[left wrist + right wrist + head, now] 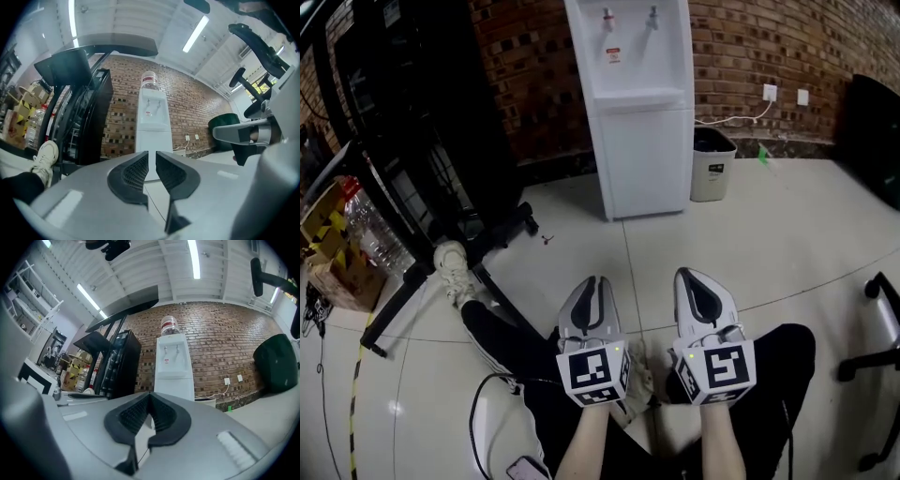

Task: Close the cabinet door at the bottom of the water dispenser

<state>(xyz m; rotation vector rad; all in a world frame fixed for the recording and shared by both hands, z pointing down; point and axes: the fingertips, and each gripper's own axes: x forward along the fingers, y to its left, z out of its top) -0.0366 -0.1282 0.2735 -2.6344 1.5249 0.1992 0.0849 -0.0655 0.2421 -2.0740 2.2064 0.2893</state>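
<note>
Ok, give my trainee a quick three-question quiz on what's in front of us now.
1. True or false: the bottom door of the water dispenser hangs wide open.
2. What stands just right of the water dispenser in the head view? A) bin B) ladder C) fridge
3. Fill in: the right tongs are ___.
Key: 1 false, it looks closed; 2 A; 3 shut, with nothing between them.

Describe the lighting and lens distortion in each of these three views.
Head view: even indoor light, soft glare spots on the floor tiles, brick wall bowed by the wide lens. Left gripper view: heavy fisheye, black corners, ceiling light blown out. Right gripper view: same fisheye and dark rim, ceiling light strip overexposed, water dispenser sharp.
</note>
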